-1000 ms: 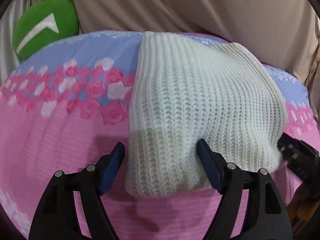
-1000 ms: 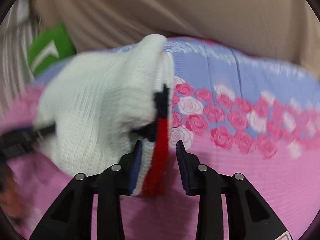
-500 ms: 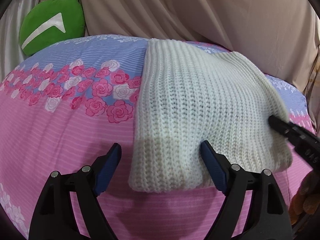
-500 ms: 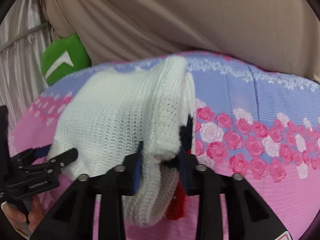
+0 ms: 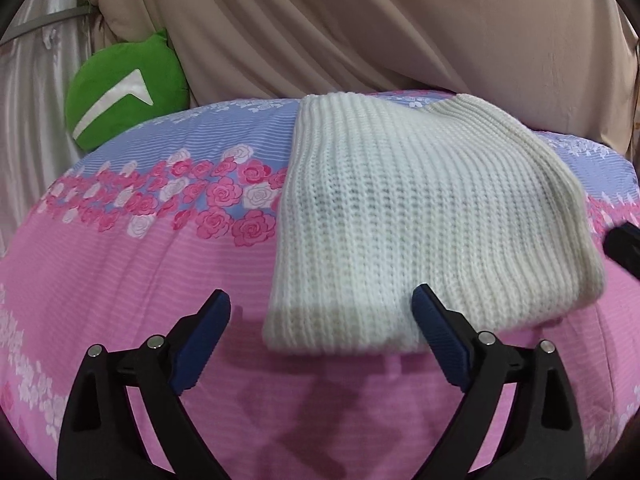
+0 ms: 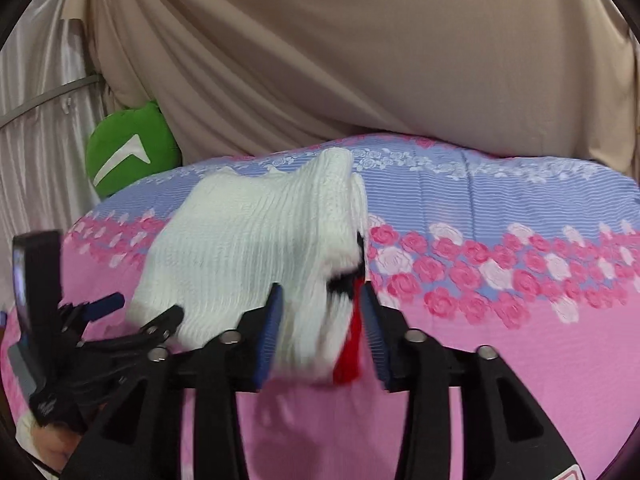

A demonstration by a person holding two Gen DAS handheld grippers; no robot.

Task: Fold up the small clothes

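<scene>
Beige drapes (image 5: 400, 32) hang behind everything, and a bed (image 5: 120, 280) in a pink and lilac rose sheet fills the ground below both claws. Far ahead and to the left of each claw a green cushion (image 5: 124, 92) leans on the drapes.

On the bed lies a folded cream knit (image 5: 420, 216), its long axis running away from the claws toward the drapes. The left claw (image 5: 322, 324) is spread wide and holds nothing; the knit's near hem lies just ahead of it, mostly toward its right finger, whose tip overlaps the hem. Whether that tip touches the fabric cannot be told.

The right claw (image 6: 320, 320) has the knit's near right corner between its fingers, where black and red trim (image 6: 350, 328) shows. The view is blurred, so whether it pinches or has let go cannot be told. The right claw looks nearer to the work.
</scene>
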